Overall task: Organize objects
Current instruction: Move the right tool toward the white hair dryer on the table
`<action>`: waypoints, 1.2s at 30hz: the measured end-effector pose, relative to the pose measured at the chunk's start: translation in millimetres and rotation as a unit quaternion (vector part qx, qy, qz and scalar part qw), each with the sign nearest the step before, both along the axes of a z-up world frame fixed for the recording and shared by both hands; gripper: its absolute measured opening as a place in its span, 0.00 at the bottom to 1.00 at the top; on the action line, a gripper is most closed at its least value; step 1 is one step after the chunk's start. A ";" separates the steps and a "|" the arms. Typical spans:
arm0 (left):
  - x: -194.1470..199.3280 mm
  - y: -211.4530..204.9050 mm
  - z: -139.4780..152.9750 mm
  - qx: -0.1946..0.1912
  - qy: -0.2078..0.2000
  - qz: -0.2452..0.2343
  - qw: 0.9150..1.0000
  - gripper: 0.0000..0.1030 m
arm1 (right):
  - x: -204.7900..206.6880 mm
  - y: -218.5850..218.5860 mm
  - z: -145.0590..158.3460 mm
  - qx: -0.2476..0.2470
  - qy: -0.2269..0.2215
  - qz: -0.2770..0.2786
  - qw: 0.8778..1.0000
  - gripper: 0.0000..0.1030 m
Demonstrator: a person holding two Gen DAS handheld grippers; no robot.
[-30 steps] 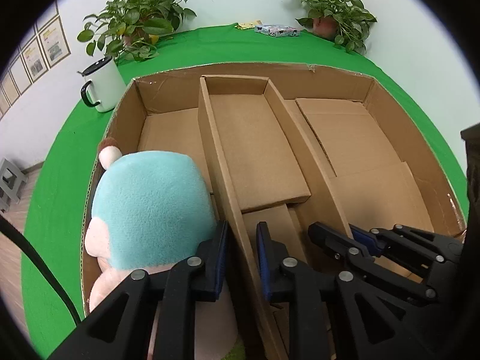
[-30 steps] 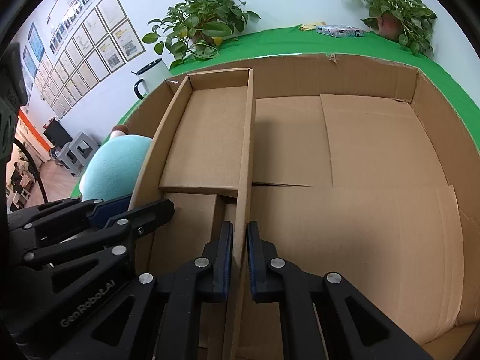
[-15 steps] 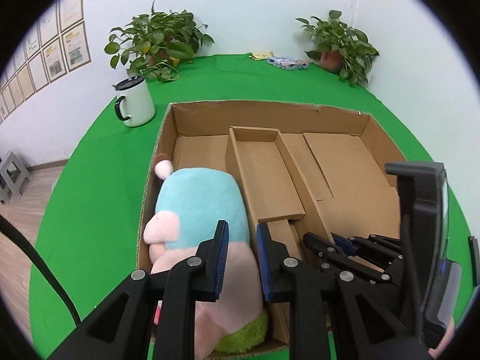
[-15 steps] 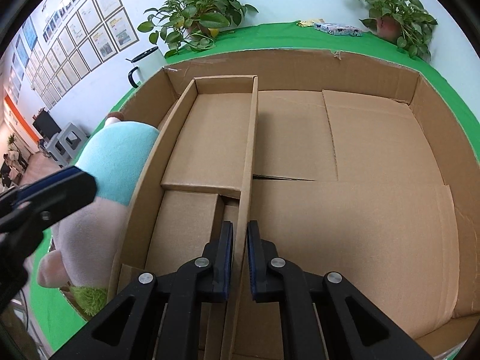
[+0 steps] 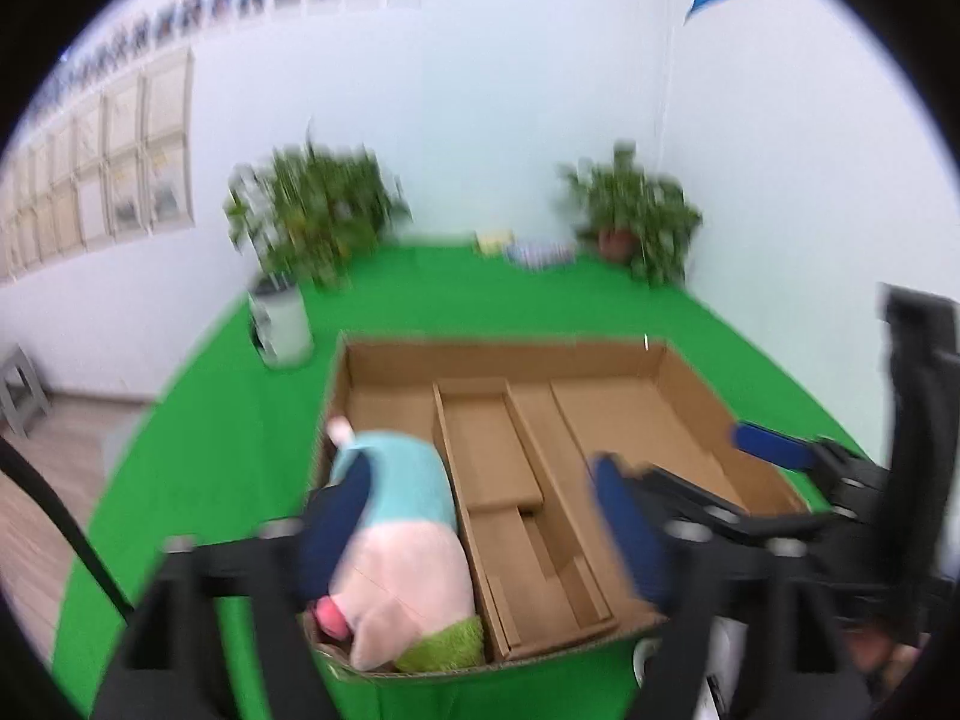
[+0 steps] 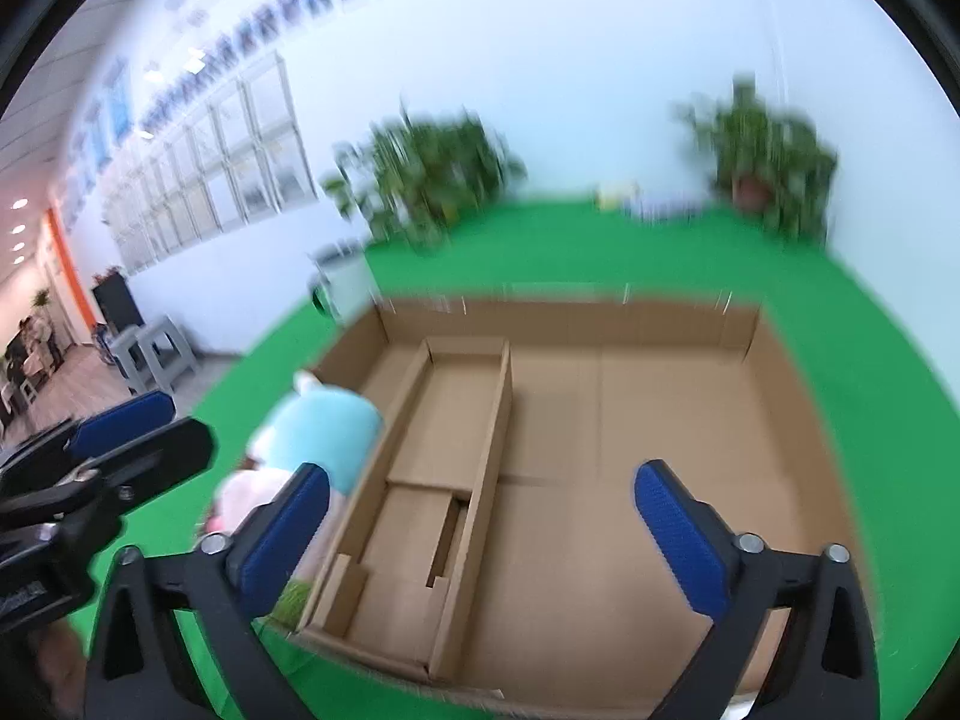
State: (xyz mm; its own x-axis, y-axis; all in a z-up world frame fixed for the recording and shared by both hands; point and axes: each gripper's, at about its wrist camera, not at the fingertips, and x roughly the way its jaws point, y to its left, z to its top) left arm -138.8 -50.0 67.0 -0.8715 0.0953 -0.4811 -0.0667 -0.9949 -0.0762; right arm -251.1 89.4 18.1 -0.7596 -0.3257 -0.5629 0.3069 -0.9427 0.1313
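My left gripper (image 5: 480,528) hangs above the near edge of the shallow brown cardboard box (image 5: 690,384) on the green table cloth (image 5: 240,420), its blue-padded fingers spread wide with nothing between them, and my right gripper (image 6: 480,534) is just as wide apart and empty over the box's near right part. The soft plush toy with a teal upper body, pink lower body and green fringe (image 5: 402,540) lies in the leftmost compartment, just below and a little left of my left gripper, so the left hand is clearly the nearer one; from the right wrist view it sits well off to the left, beyond the tall cardboard divider (image 6: 486,468). Its long axis runs near to far, parallel to the dividers, green fringe toward me and a small pink nub at the far end. It fills that slot almost wall to wall and looks squashy and light. The middle narrow compartments and the wide right section show only bare cardboard. A white mug (image 5: 279,324) stands on the cloth beyond the box's far left corner. Both views are motion-blurred, so fine detail is uncertain.
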 end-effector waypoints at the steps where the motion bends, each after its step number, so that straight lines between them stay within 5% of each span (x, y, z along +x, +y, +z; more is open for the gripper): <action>1: 10.8 2.0 4.6 -0.006 0.025 0.008 1.000 0.81 | 17.3 7.3 7.3 0.009 0.020 -0.004 1.000 0.99; 7: 42.2 11.2 11.1 -0.002 0.046 0.011 0.999 0.81 | 89.9 39.3 17.6 0.056 0.081 -0.065 0.993 0.99; 18: 77.7 21.7 -4.4 -0.002 0.023 -0.016 1.000 0.81 | 156.1 65.5 1.5 0.032 0.046 -0.041 0.998 0.99; 23: 85.1 9.0 -57.4 0.068 -0.062 -0.091 0.992 0.81 | 193.0 69.7 -48.7 0.030 -0.015 0.009 0.999 0.99; 26: 82.7 2.5 -87.2 0.150 -0.108 -0.117 0.976 0.81 | 208.5 66.2 -82.3 0.036 -0.057 0.019 0.998 0.99; 29: 77.2 7.9 -104.5 0.176 -0.137 -0.126 0.967 0.80 | 214.7 62.7 -106.9 0.033 -0.086 0.020 0.996 0.98; 32: 74.9 20.0 -112.3 0.187 -0.146 -0.143 0.961 0.79 | 214.6 62.1 -112.2 0.026 -0.094 0.022 0.995 0.90; 34: 67.9 26.8 -116.8 0.210 -0.156 -0.159 0.952 0.79 | 211.6 61.3 -115.4 0.022 -0.100 0.020 0.995 0.77; 36: 65.4 33.1 -120.2 0.220 -0.163 -0.171 0.946 0.79 | 202.3 56.6 -119.7 0.036 -0.114 0.015 0.993 0.53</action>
State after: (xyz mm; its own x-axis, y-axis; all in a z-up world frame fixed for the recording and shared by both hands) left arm -73.4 -16.9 -53.2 -0.5657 0.5995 -0.5662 -0.2813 -0.7858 -0.5509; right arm -48.8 145.9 -101.5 -0.6002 -0.2992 -0.7418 0.3048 -0.9430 0.1338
